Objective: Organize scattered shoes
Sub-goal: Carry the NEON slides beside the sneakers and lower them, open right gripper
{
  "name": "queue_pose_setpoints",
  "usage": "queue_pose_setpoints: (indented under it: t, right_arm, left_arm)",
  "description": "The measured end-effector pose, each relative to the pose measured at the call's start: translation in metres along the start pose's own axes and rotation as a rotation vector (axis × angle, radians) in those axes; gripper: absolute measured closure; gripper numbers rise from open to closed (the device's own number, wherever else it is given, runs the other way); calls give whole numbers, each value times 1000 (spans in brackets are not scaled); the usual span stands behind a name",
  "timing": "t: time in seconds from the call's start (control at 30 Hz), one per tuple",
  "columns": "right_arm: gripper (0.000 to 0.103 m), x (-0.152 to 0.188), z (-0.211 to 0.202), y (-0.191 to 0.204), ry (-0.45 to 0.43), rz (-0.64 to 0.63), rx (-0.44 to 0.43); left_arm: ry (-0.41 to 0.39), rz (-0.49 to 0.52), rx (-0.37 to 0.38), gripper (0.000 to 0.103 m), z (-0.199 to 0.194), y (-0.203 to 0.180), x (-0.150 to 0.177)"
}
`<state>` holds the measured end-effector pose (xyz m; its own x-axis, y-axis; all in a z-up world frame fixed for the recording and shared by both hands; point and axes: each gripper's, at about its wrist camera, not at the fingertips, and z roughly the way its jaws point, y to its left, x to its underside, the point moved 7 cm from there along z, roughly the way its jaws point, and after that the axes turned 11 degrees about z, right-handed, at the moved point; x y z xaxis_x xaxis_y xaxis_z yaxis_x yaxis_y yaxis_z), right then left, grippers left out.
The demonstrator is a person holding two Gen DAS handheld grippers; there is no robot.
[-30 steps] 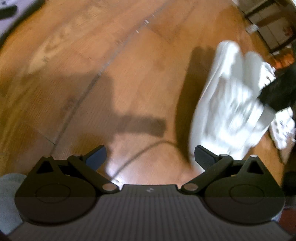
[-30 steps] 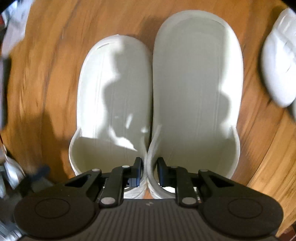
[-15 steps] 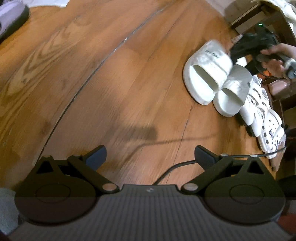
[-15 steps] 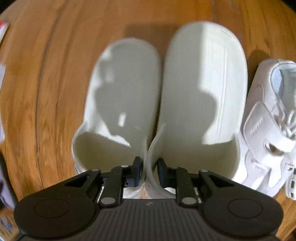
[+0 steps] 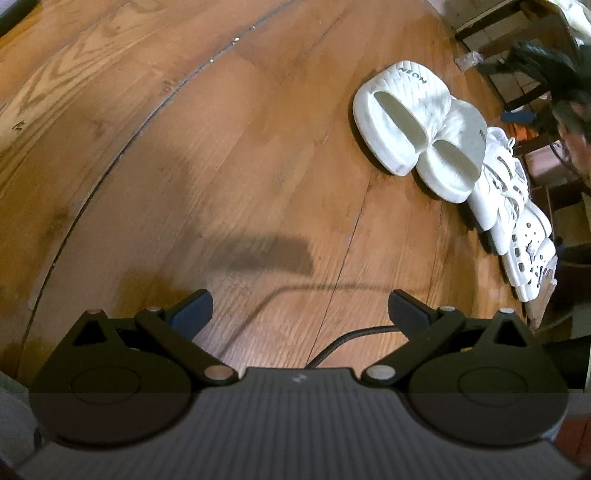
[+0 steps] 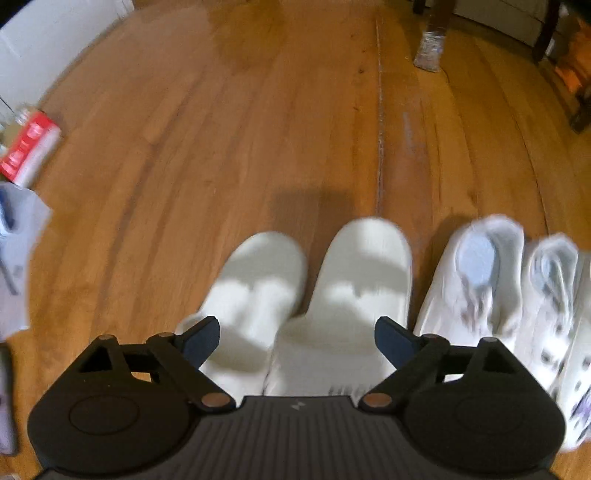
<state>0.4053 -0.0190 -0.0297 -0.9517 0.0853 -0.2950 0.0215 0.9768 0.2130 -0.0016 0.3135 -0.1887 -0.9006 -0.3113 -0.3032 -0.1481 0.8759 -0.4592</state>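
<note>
A pair of white slide sandals [image 5: 413,125] lies side by side on the wood floor at the right of the left wrist view, first in a row with white sneakers [image 5: 502,184] and white clogs [image 5: 532,254]. My left gripper [image 5: 299,314] is open and empty above bare floor, well short of the row. In the right wrist view the same slides [image 6: 314,288] lie on the floor just under my right gripper [image 6: 297,338], which is open and empty above them. The sneakers [image 6: 480,280] lie to their right.
A black cable [image 5: 347,336] runs over the floor by the left gripper. A red and white package [image 6: 29,151] and pale cloth [image 6: 18,258] lie at the left of the right wrist view. Dark furniture legs [image 5: 491,22] stand beyond the shoe row.
My right gripper was shut on the inner edges of the two slides; it has let them go on the floor beside the sneakers, opened and pulled back. The left gripper stayed open.
</note>
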Motion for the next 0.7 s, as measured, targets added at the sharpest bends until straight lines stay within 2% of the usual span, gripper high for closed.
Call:
queue_pose_setpoints:
  t: [0.1, 0.17, 0.2, 0.3, 0.33, 0.37, 0.43, 0.5, 0.57, 0.6, 0.67, 0.7]
  right_arm:
    - [24, 60, 14, 16, 103, -10, -11]
    - [23, 75, 49, 32, 138, 25, -19]
    - [23, 80, 60, 27, 144, 45, -22]
    - [6, 100, 53, 27, 89, 146, -106]
    - [5, 100, 51, 23, 68, 168, -138]
    - [6, 100, 49, 21, 48, 187, -166]
    - [10, 101, 45, 22, 17, 170, -166]
    - [12, 92, 29, 12, -75, 149, -169]
    - [14, 83, 44, 7, -87, 185, -171]
    - [19, 87, 44, 8, -94, 213, -181]
    - [19, 95, 43, 12, -110, 258, -203]
    - [19, 103, 39, 22, -136, 196, -218]
  left_arm:
    - [-1, -3, 10, 0, -5, 1, 0]
    - [-9, -10, 16, 0, -9, 2, -1]
    - [-10, -11, 16, 0, -9, 2, -3]
    - [-6, -8, 15, 0, -9, 2, -3]
    - [-5, -7, 14, 0, -10, 1, -2]
    - [-5, -7, 14, 0, -10, 1, -3]
    - [-6, -15, 20, 0, -10, 2, -4]
    - [-5, -19, 25, 0, -9, 3, -5]
    - [3, -15, 27, 0, -8, 3, -5]
    - [5, -17, 29, 0, -8, 3, -5]
    - [6, -25, 37, 0, -8, 5, -6]
    - [6, -28, 42, 0, -8, 5, -6]
